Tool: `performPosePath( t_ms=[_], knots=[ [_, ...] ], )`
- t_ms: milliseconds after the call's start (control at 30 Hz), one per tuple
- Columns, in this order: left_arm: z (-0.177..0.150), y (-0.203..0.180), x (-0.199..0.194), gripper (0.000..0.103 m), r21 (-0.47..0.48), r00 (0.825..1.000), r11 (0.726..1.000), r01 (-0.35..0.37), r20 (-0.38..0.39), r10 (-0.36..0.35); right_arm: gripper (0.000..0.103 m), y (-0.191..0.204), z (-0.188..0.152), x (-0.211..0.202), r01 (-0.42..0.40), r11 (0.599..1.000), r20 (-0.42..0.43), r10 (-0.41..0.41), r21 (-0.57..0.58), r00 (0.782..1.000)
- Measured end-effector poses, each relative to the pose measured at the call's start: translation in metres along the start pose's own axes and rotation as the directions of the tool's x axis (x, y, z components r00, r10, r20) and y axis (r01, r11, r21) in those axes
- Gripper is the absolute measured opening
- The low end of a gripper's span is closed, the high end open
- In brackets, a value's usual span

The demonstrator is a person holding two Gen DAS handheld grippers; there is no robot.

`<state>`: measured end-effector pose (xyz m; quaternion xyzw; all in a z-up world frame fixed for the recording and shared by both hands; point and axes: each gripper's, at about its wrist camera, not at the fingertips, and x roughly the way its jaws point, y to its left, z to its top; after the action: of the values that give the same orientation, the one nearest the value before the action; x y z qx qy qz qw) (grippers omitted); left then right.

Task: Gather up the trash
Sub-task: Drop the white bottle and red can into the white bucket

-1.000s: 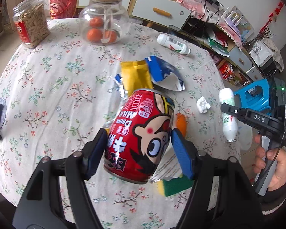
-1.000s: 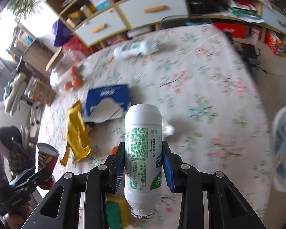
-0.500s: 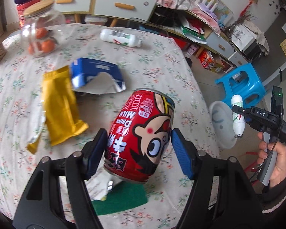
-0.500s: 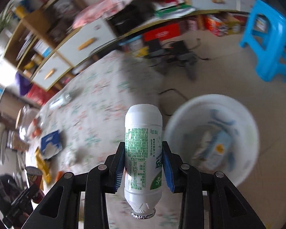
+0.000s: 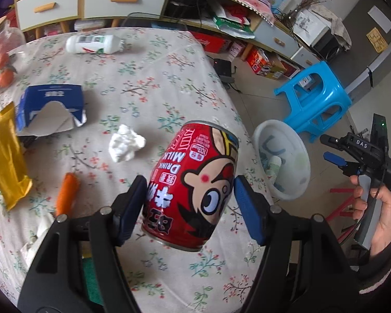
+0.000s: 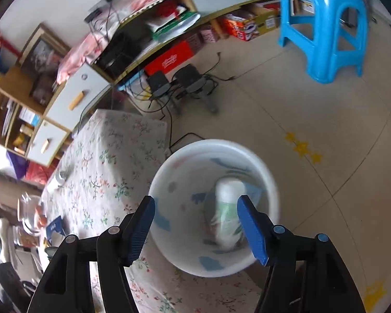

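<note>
— What differs from half a second ago?

— The right gripper (image 6: pixel 195 224) no longer clamps the white bottle (image 6: pixel 228 214). Its jaws are spread wide with nothing between them, and the bottle is inside the white bin (image 6: pixel 271 190) on the floor, blurred, right under the gripper.

— And the left gripper (image 5: pixel 189 198)?

— No change in grip: its blue pads are closed on the red milk can (image 5: pixel 193 185), tilted, held above the floral tablecloth (image 5: pixel 153 83). The view has swung further toward the table's edge, so the bin (image 5: pixel 303 156) is now nearer the can.

— What trash is on the table?

— A crumpled tissue (image 5: pixel 126 144) just beside the can, a torn blue carton (image 5: pixel 49 109), a yellow wrapper (image 5: pixel 5 156), an orange piece (image 5: pixel 66 194) and a second white bottle (image 5: pixel 93 44) at the far side.
</note>
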<state>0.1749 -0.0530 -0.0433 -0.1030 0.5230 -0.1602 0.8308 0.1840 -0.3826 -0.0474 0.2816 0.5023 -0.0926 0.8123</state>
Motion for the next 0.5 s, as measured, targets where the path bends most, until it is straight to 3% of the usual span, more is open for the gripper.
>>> performPosePath(
  t_ms=[300,500],
  knots=[
    [-0.001,-0.039,0.019,0.070,0.043,0.999,0.999,0.032,-0.021,-0.031,0.069,-0.028,-0.011,-0.034,0.050,0.997,0.043,-0.048,-0.050,0.998],
    [0.012,-0.089,0.039,0.070,0.091,0.996,0.993,0.078,-0.051,-0.073,0.072,-0.045,-0.019,-0.052,0.107,0.988,0.079,-0.099,-0.107,0.992]
  ],
)
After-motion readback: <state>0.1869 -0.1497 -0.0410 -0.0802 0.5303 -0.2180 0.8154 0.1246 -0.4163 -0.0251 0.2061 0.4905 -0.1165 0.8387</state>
